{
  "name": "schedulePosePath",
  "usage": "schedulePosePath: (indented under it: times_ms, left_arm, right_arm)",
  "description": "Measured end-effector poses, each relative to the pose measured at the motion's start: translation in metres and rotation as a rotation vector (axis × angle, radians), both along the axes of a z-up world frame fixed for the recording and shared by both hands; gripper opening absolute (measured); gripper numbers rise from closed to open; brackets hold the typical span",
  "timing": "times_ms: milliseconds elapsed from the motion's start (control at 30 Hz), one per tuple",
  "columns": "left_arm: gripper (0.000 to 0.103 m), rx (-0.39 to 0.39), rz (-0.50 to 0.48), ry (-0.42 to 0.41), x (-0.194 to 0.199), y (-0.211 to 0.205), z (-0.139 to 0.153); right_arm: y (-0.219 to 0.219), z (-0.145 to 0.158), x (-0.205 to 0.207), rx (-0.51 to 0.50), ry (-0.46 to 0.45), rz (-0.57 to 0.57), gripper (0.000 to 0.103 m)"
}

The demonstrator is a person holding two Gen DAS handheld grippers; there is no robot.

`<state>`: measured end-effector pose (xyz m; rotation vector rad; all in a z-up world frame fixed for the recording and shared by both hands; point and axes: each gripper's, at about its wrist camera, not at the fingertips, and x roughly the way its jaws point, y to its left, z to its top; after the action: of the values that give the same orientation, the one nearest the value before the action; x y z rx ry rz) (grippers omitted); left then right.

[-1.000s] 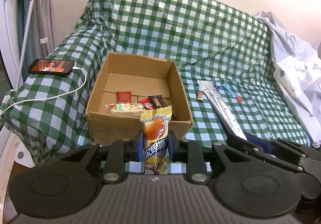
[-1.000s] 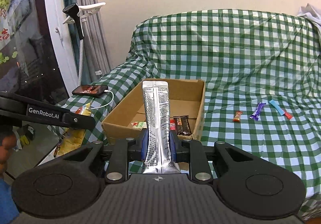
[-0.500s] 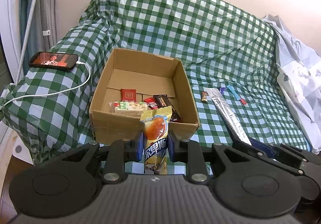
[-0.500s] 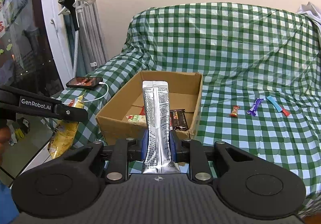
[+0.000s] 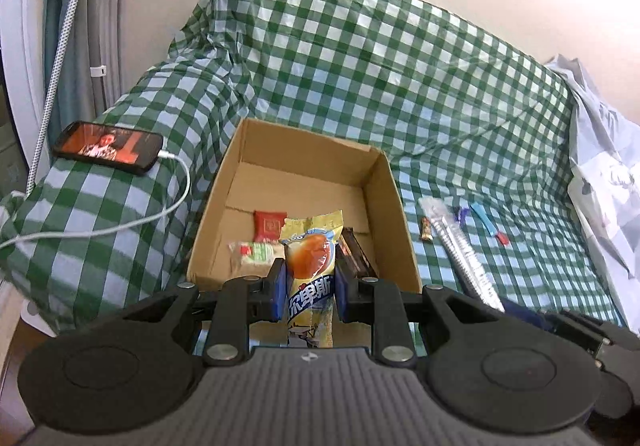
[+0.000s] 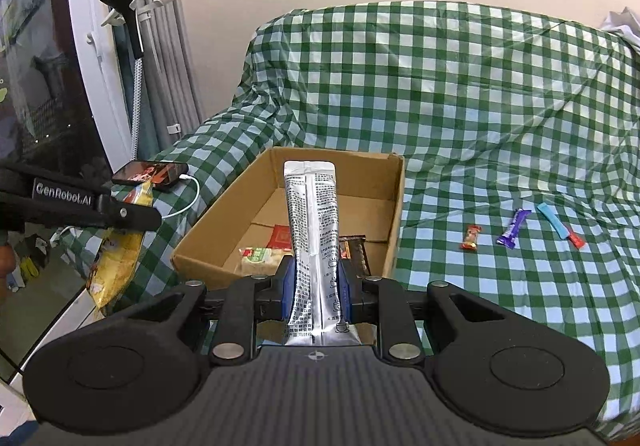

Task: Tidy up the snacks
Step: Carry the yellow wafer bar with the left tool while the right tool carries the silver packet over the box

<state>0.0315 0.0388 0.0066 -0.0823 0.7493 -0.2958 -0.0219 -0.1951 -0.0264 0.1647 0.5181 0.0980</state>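
Snacks: 4 lie in cardboard box [image 5: 394, 198] at frame centre; left gripper [image 5: 310, 282] clamps yellow packet [image 5: 310, 266], right gripper [image 6: 316, 288] clamps silver sachet [image 6: 314, 230]; 4 small bars [image 6: 516, 228] remain at right on the sofa.

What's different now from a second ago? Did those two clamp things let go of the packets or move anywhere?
Both tools have moved closer to the open brown cardboard box, which looks larger in both views. Nothing was let go: the left tool stays clamped on the yellow snack packet, and the right tool on the long silver foil sachet. The snacks in the box and the small wrapped sweets on the green checked cloth lie as before.
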Motion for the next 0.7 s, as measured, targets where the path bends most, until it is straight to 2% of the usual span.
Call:
schedulePosePath:
  times_ms: [300,700]
  left_arm:
    - [0.027,0.008,0.006,0.016,0.066,-0.016,-0.011]
    - [0.027,0.074,0.027,0.091,0.159,-0.039,-0.062]
  right_arm:
    - [0.000,-0.011,0.063,0.012,0.046,0.025,0.024]
    - [0.000,-0.044,0.146,0.050,0.100,0.028,0.024]
